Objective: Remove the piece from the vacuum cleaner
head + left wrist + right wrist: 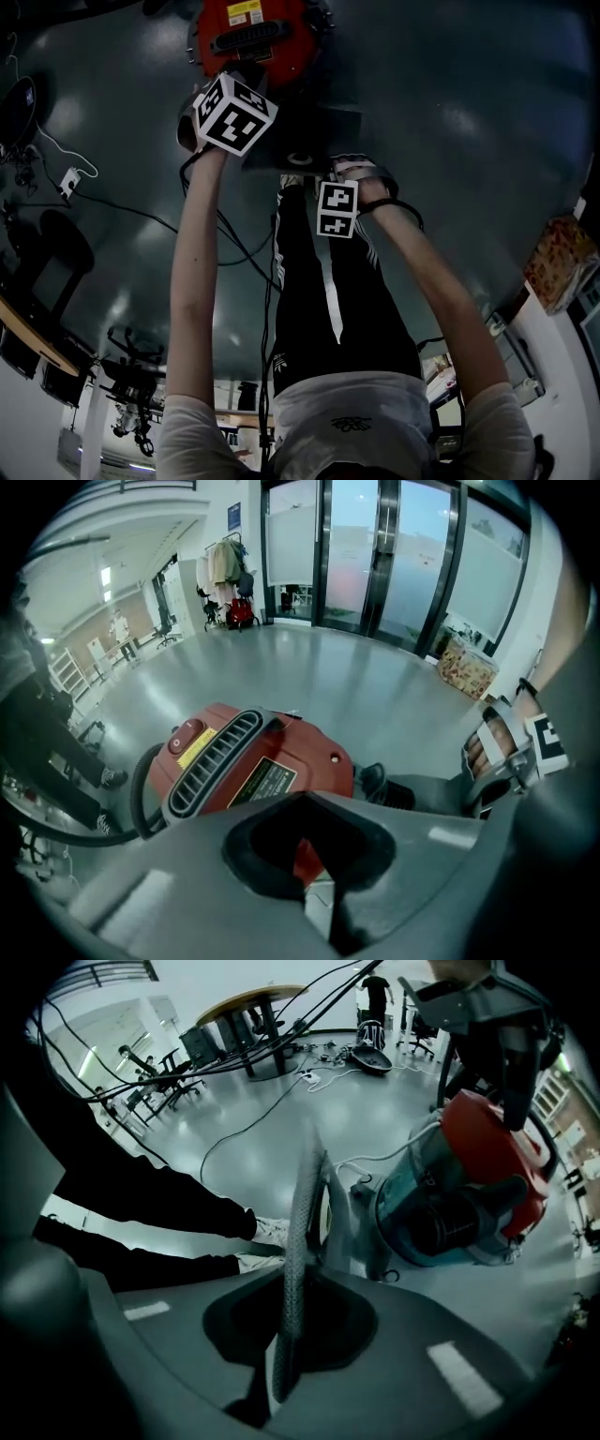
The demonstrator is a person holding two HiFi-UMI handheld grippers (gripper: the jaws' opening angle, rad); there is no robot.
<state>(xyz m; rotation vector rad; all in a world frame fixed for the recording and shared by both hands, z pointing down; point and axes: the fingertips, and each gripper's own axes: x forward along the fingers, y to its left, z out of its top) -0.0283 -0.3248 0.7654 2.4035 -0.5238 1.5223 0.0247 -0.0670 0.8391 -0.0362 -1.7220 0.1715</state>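
The red canister vacuum cleaner (pixel 272 761) is clamped by the left gripper's (pixel 319 892) shut jaws. The thin grey mesh-edged piece (pixel 302 1232), pinched in the right gripper's (pixel 286 1372) closed jaws, appears freed. It is judged ready to be set on the floor.

glossy red plastic vacuum cleaner (pixel 309 752), smooth shiny floor (pixel 309 672), mesh-textured grey piece (pixel 302 1222)
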